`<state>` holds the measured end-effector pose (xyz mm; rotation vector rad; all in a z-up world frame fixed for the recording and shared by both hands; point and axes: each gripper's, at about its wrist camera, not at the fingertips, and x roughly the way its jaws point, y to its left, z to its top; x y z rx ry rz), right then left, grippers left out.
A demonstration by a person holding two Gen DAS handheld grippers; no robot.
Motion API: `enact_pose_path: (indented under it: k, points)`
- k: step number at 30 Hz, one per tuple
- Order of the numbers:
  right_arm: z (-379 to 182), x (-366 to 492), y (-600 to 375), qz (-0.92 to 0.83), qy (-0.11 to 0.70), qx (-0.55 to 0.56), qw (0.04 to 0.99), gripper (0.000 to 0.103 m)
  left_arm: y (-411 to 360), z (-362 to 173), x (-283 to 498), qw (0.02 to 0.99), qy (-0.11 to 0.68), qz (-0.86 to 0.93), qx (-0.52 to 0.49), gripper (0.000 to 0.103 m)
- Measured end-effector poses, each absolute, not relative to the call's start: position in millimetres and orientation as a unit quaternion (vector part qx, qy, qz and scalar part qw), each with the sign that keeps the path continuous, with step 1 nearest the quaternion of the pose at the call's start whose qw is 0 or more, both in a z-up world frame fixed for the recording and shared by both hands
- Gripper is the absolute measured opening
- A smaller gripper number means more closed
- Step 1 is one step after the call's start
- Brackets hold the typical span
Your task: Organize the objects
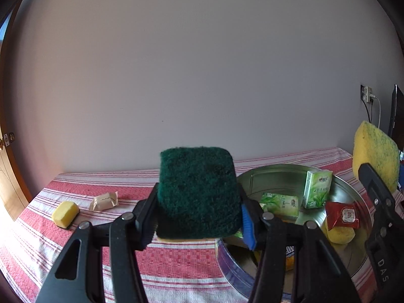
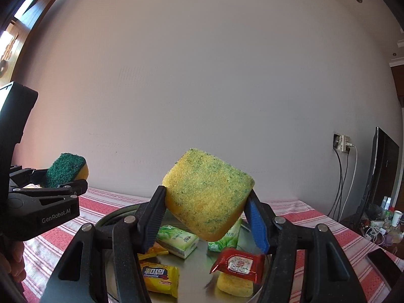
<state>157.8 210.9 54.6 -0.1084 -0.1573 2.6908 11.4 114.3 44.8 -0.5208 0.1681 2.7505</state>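
Holding: each gripper carries a sponge in the air above the striped tablecloth (image 1: 176, 255).
Left sponge (image 1: 198, 192): green scourer side faces the camera, just left of the metal basin (image 1: 277, 176).
Right sponge (image 2: 208, 194): yellow, tilted, directly over the basin, likely about to be dropped in.
Left gripper (image 1: 198, 217): fingers pressed onto the sponge's sides.
Right gripper (image 2: 205, 217): pinching its sponge likewise.
Basin contents: tissue packs (image 2: 178, 240), red packet (image 2: 238, 263), yellow snack packet (image 2: 160, 277).
Outside, far left: small yellow sponge (image 1: 65, 213), wrapped candy (image 1: 103, 201), probably left to collect.
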Motion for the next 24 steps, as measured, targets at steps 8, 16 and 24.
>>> enact_pose_path:
  k: [8, 16, 24]
  points:
    - [50.1, 139.4, 235.3, 0.961, -0.077, -0.041, 0.263, 0.063, 155.0, 45.4, 11.7, 0.202, 0.065, 0.957, -0.198, 0.054]
    - [55.3, 123.7, 243.2, 0.958, -0.073, -0.06, 0.271, 0.063, 190.1, 43.2, 11.4, 0.222, 0.079, 0.949, -0.208, 0.054]
    - [52.7, 98.4, 260.1, 0.959, -0.095, -0.086, 0.254, 0.063, 198.0, 31.4, 3.3, 0.21, 0.085, 0.946, -0.231, 0.054]
